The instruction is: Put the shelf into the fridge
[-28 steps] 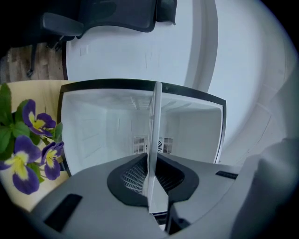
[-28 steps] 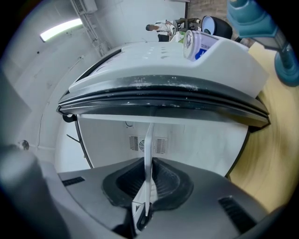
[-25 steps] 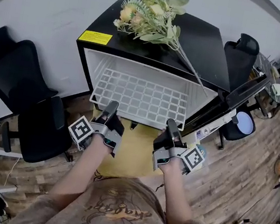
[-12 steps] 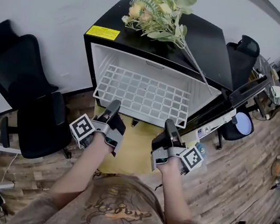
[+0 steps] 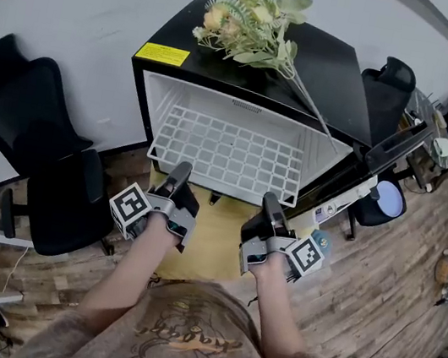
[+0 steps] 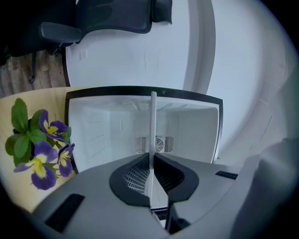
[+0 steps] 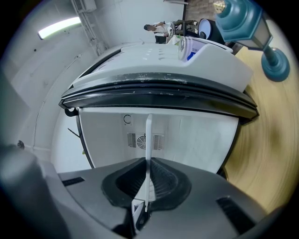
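In the head view, a small black fridge stands on a yellow mat over a wooden floor, with its door swung open to the right. The white grid shelf lies level and partly inside the white cavity, its front edge sticking out toward the person. The left gripper grips that front edge near its left end, and the right gripper grips it near the right end. A bunch of artificial flowers lies on the fridge top beside a yellow label. A black office chair stands to the left.

In the left gripper view (the camera is rolled onto its side), the jaws are clenched on the shelf, which shows edge-on as a thin white strip running away into the fridge. A fan vent sits on the back wall behind it. Purple flowers with green leaves show on the yellow surface at the left.

In the right gripper view, the jaws likewise clamp the shelf's edge, a thin white strip pointing at the vent. The open door spans the frame above the cavity, and a teal lamp-like shape shows against the yellow at the upper right.
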`<state>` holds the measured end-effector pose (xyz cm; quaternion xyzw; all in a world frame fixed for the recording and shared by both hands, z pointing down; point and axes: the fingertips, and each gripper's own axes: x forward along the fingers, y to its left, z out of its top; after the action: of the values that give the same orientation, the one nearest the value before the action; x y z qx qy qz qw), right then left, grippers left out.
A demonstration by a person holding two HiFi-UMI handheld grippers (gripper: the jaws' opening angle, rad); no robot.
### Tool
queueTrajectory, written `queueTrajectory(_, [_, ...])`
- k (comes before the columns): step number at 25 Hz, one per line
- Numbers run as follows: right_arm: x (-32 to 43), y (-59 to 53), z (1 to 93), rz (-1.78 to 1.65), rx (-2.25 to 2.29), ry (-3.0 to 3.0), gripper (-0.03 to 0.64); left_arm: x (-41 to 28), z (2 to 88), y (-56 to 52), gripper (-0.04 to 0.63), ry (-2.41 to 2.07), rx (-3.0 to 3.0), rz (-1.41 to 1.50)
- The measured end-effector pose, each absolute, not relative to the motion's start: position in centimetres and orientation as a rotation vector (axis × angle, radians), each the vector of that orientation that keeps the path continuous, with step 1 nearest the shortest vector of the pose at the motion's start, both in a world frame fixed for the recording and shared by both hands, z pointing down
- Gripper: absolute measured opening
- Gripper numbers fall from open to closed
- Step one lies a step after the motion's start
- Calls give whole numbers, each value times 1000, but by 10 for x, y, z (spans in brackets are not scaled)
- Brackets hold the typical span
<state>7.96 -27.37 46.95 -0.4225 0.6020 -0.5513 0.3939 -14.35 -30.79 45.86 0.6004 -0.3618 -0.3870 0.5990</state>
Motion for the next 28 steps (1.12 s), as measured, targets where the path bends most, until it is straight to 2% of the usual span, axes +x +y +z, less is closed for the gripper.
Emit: queueTrajectory(28, [88, -323, 465, -1387, -1088, 1507, 28, -136, 458, -358, 48, -852, 1397, -910])
